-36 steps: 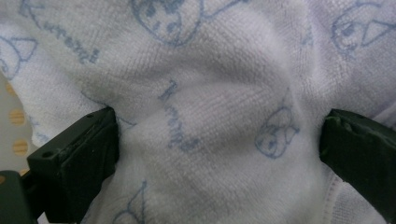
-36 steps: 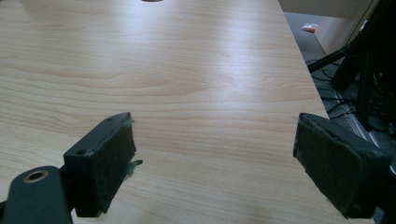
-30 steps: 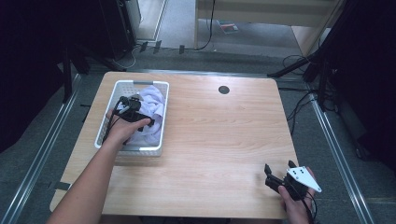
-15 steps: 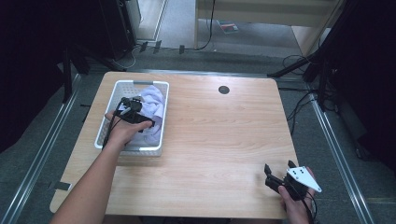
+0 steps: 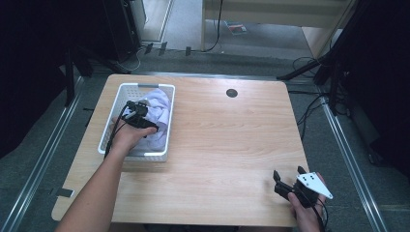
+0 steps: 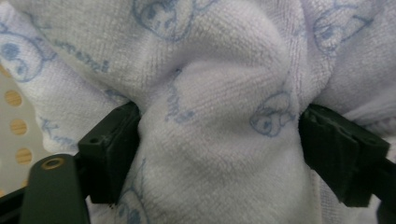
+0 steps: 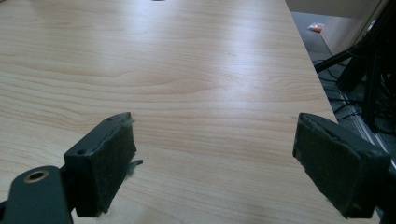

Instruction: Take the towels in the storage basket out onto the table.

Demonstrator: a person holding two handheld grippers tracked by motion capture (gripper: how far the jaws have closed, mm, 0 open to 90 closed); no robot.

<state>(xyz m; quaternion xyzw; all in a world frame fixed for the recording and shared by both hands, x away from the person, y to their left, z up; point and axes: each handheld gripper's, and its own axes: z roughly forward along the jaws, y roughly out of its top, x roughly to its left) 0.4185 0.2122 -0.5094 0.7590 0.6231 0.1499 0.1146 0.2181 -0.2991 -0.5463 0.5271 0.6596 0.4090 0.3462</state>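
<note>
Plastic makes up the white slatted basket (image 5: 109, 126) standing at the left of the wooden table (image 5: 222, 140), and a pale lilac towel (image 5: 158, 109) lies heaped inside it, spilling toward the basket's right wall. The left hand (image 5: 126, 137) reaches in over the near rim with the left gripper (image 5: 140, 117), its black cable looping back across the wrist and hiding part of the cloth beneath. From above, the jaws are too small to read, but the left gripper view looks straight along them: the two black pads sit wide apart with a fat bulge of towel (image 6: 219, 116) pushed up between them, touching both inner faces, so the gripper (image 6: 217, 140) is spread around a fold and not squeezed flat on it. That close view also shows looped terry pile printed with faint blue cartoon faces and script, and round holes of the basket wall (image 6: 18, 126) at the left edge. Bare light-grained wood runs across the middle of the table, with a small dark round grommet (image 5: 231, 93) near the far edge. At the near right corner, well apart from the basket, the right hand (image 5: 305, 212) holds the right gripper (image 5: 289, 176), topped by its grey three-cornered plate. In the right gripper view its jaws stand wide open over empty tabletop (image 7: 187, 70), the gripper (image 7: 212, 158) showing worn, fuzzy pads.
</note>
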